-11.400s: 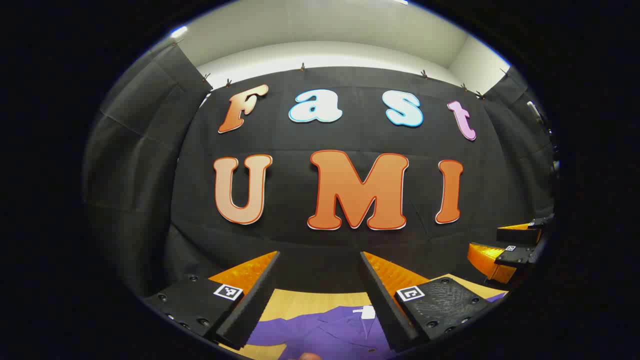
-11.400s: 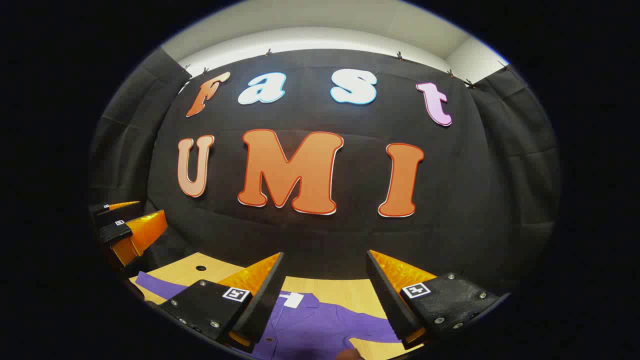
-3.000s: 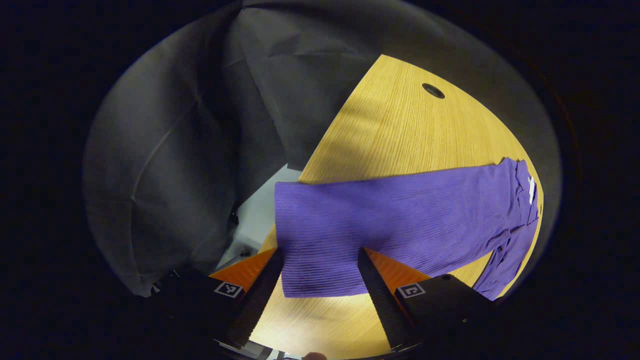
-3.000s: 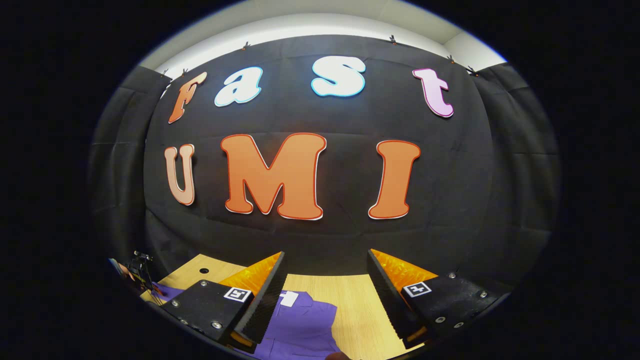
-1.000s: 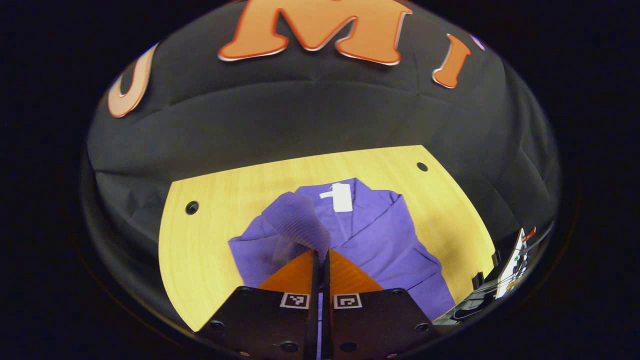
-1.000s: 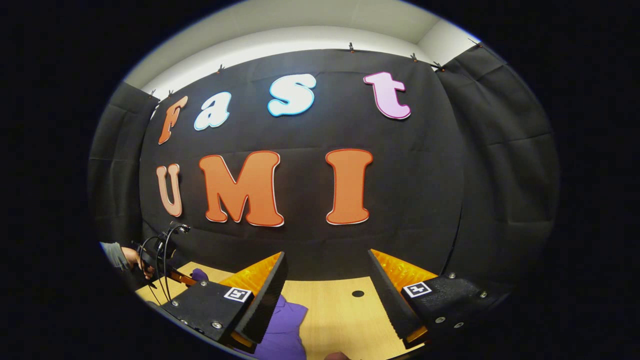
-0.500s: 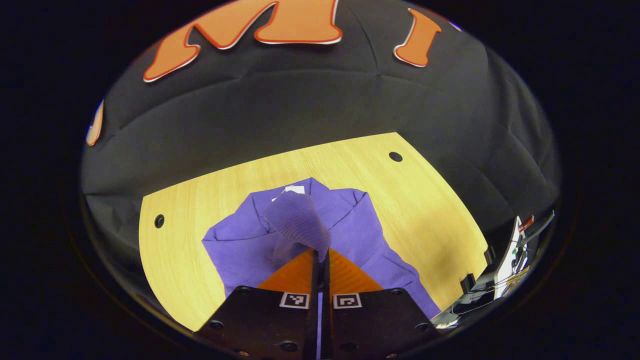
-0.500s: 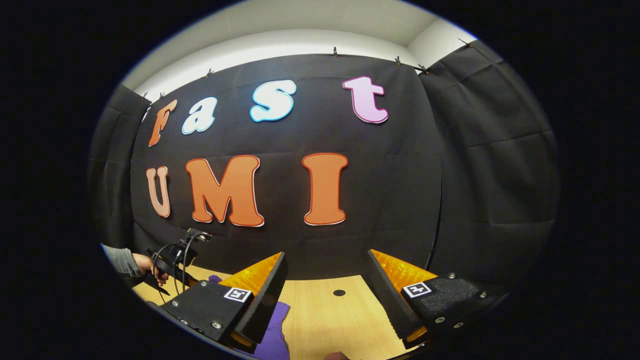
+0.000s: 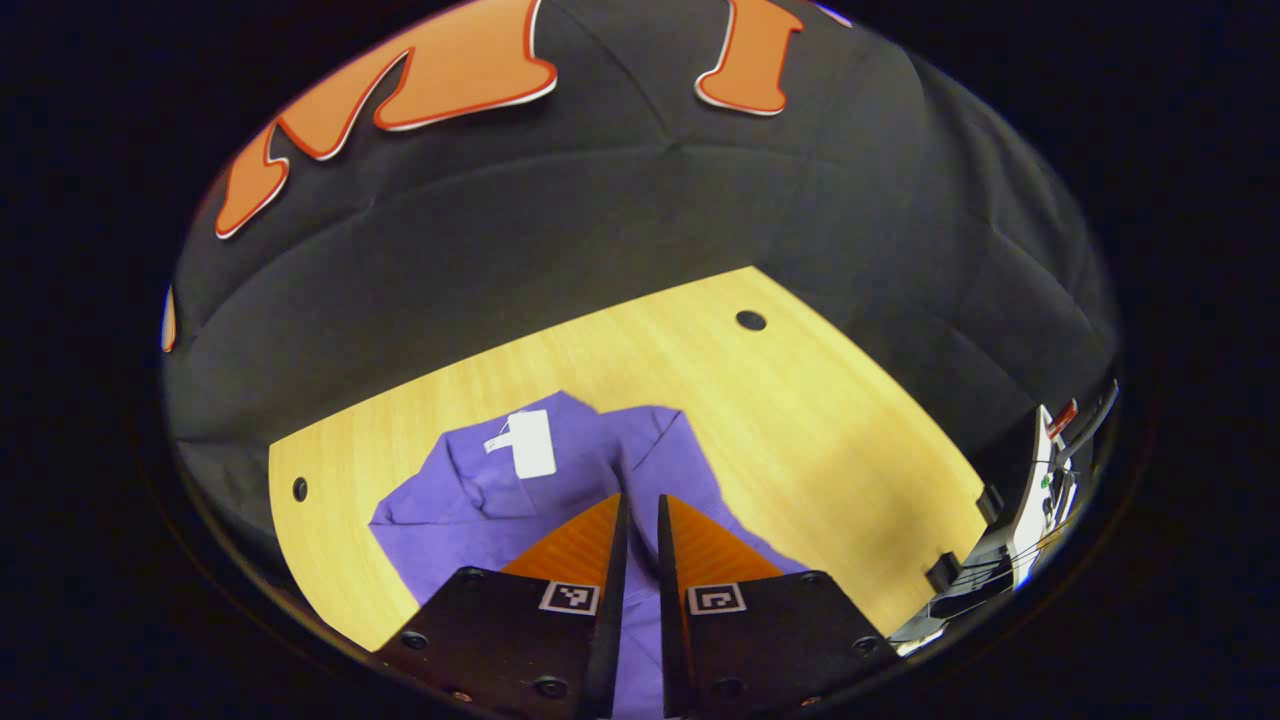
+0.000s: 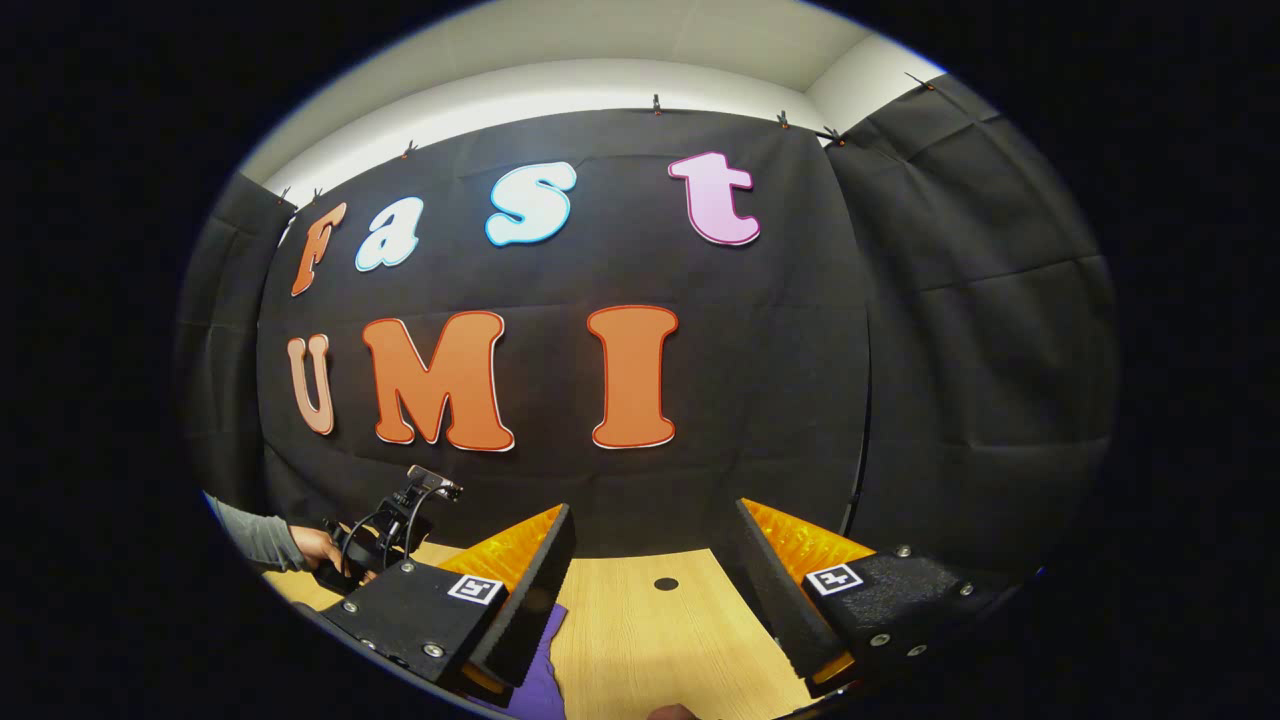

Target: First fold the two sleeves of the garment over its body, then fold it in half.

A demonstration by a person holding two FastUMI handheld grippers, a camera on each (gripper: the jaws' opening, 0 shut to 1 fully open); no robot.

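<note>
Left gripper (image 9: 638,510) low over the purple garment (image 9: 470,505), jaws parted by a narrow slit, nothing pinched between them, purple cloth showing through the gap. Garment lying flat on the wooden desk (image 9: 820,440), toward the near left part of it, collar end pointing at the back wall, a white tag (image 9: 531,443) at the neck. Folded purple fabric lying across the body just ahead of the fingertips. Two small round holes in the desk top, one near the left edge (image 9: 300,489), one near the far right (image 9: 750,320). Some equipment with cables (image 9: 1020,530) at the right rim of the left gripper view, too blurred to tell apart. Right gripper (image 10: 650,520) held level above the desk, aimed at the black cloth wall (image 10: 900,350), jaws wide apart and holding nothing. A strip of the purple garment visible under its left finger at the bottom edge. Farther off at the left of the right gripper view, a hand (image 10: 322,547) in a grey sleeve (image 10: 255,538) gripping the other tool.
</note>
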